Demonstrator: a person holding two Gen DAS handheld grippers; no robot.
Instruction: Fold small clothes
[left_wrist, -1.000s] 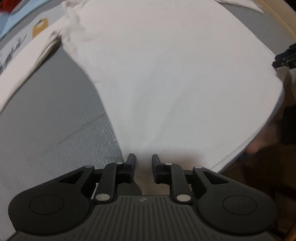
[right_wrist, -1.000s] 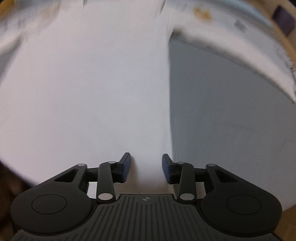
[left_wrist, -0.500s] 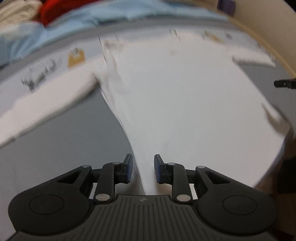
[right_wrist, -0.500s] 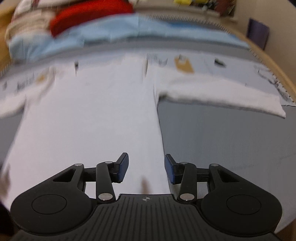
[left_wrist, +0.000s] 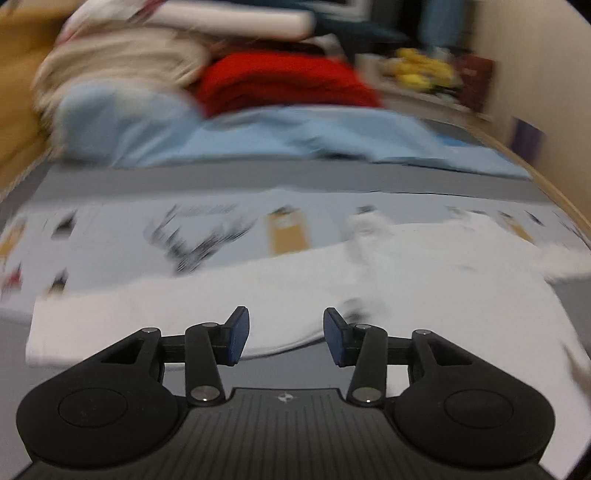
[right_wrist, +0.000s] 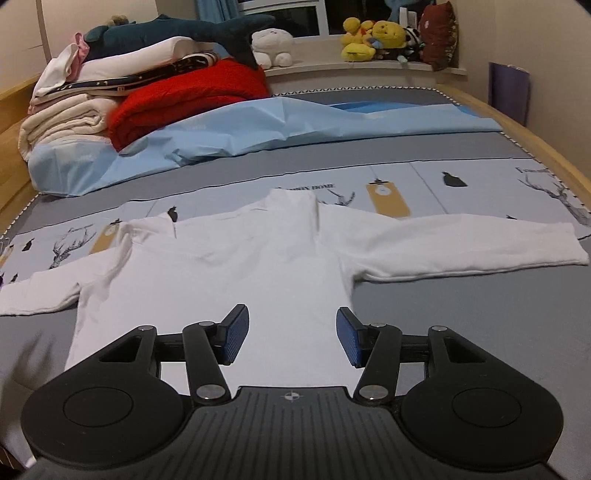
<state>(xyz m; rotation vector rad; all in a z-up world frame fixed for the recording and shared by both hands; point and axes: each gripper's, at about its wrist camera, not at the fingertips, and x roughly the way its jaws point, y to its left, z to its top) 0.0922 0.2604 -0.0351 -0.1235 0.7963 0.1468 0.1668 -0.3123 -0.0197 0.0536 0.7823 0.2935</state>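
**Opening both grippers above a spread white top**

Hovering in the left wrist view, the left gripper (left_wrist: 282, 336) has its jaws opening, about halfway apart, with nothing between the blue pads (left_wrist: 236, 334). The white long-sleeved top (left_wrist: 424, 280) lies flat below and ahead of it, one sleeve (left_wrist: 147, 314) running off to the gripper's left and the body off to its right. This view is blurred, so finer detail cannot be told.

From the right wrist view, the right gripper (right_wrist: 291, 336) also has its jaws opening, moderately wide, gripping nothing. The top (right_wrist: 266, 266) lies directly ahead of and under it on the grey bed cover (right_wrist: 480, 332), collar pointing away, with sleeves stretched out to either side. Beyond it lie a light blue sheet (right_wrist: 295, 125) and a red blanket (right_wrist: 192, 92).
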